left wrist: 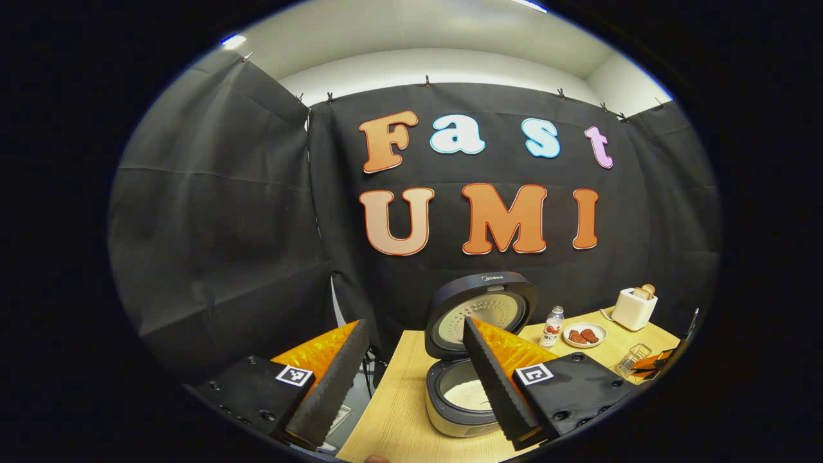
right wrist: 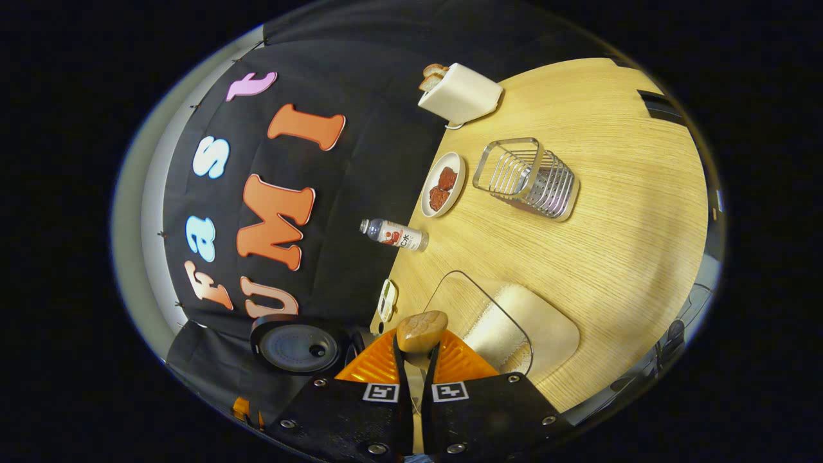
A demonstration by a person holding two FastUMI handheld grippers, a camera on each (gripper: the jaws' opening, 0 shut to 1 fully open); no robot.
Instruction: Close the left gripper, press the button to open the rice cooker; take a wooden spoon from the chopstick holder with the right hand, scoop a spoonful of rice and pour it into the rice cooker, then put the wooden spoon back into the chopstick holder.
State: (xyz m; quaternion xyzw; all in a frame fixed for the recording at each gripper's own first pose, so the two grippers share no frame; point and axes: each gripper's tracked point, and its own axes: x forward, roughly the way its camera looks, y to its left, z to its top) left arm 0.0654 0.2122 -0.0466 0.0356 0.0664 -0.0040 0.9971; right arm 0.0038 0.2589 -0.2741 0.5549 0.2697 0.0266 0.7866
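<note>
Rice cooker (left wrist: 472,360) stands on the table (left wrist: 398,411) with its lid (left wrist: 481,314) raised upright; white rice shows in the pot, partly hidden behind one finger of the left gripper (left wrist: 411,379), whose fingers stand wide apart and hold nothing. Right of the cooker sit a bottle (left wrist: 551,326), a plate (left wrist: 584,335) and a toaster (left wrist: 634,307). The right gripper (right wrist: 416,350) is closed on the spoon (right wrist: 422,330), only its bowl visible beyond the fingertips, over a glass container (right wrist: 495,315) of rice. The wire holder (right wrist: 527,177) stands beyond, near the plate; whether the spoon carries rice cannot be told.
</note>
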